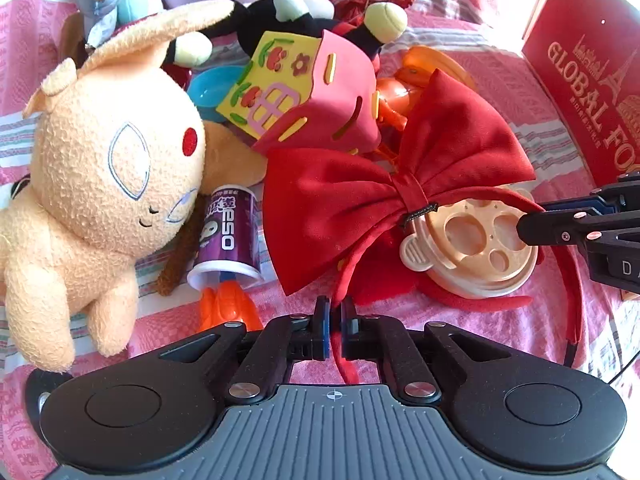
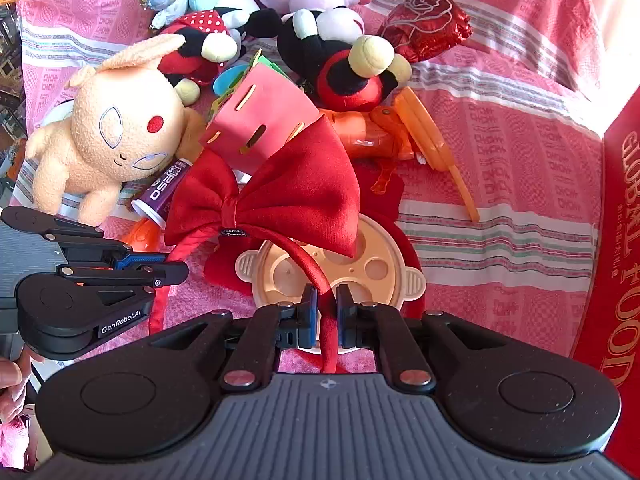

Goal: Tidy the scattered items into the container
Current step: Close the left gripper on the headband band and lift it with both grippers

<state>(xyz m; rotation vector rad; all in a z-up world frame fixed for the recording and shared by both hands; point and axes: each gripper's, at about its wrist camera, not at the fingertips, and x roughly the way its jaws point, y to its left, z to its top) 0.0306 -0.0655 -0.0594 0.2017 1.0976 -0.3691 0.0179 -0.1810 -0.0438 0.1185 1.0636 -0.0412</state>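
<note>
A red headband with a big red bow [image 1: 384, 184] [image 2: 280, 196] lies over a beige plastic lid with round holes [image 1: 476, 248] [image 2: 360, 276]. My left gripper [image 1: 335, 320] is shut on one end of the red band; it also shows from the side in the right wrist view [image 2: 176, 270]. My right gripper [image 2: 326, 312] is shut on the other arm of the band; it also shows at the right edge of the left wrist view [image 1: 524, 228]. The red box [image 1: 592, 92] [image 2: 624, 240] stands to the right.
Scattered on the pink cloth: a cream plush bunny [image 1: 108, 184] [image 2: 116, 140], a pink foam house [image 1: 304, 96] [image 2: 264, 128], a purple cup [image 1: 228, 236], a black-and-red mouse plush [image 2: 344, 64], orange plastic toys [image 2: 400, 136], a red foil rose balloon [image 2: 424, 24].
</note>
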